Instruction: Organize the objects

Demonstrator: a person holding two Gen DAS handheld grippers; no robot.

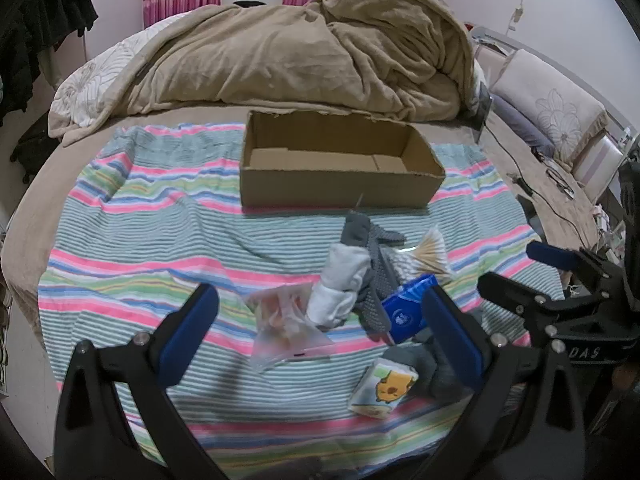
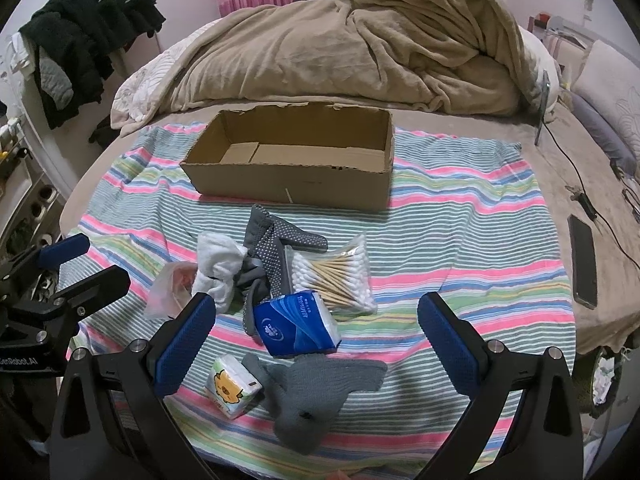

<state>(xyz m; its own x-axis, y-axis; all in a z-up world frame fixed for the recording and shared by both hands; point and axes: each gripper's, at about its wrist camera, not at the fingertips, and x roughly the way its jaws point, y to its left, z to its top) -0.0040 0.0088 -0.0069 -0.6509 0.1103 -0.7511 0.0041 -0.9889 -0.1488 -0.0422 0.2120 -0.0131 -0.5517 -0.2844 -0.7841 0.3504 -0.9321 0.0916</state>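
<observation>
An open cardboard box (image 1: 340,184) (image 2: 292,188) stands empty on a striped cloth (image 1: 160,240) (image 2: 460,240). In front of it lies a pile: a white sock (image 1: 340,284) (image 2: 218,264), dotted grey socks (image 2: 272,240), a bag of cotton swabs (image 2: 340,272), a blue tissue pack (image 1: 404,316) (image 2: 298,324), a small cartoon tissue pack (image 1: 384,390) (image 2: 232,386), a clear plastic bag (image 1: 284,320) and a grey knitted piece (image 2: 316,392). My left gripper (image 1: 320,328) is open above the plastic bag. My right gripper (image 2: 316,336) is open above the blue pack.
A rumpled beige blanket (image 1: 300,52) lies behind the box. A phone (image 2: 584,264) and cables (image 2: 580,184) lie on the bed at right. Dark clothes (image 2: 80,40) hang at the left. Pillows (image 1: 552,112) sit at the far right.
</observation>
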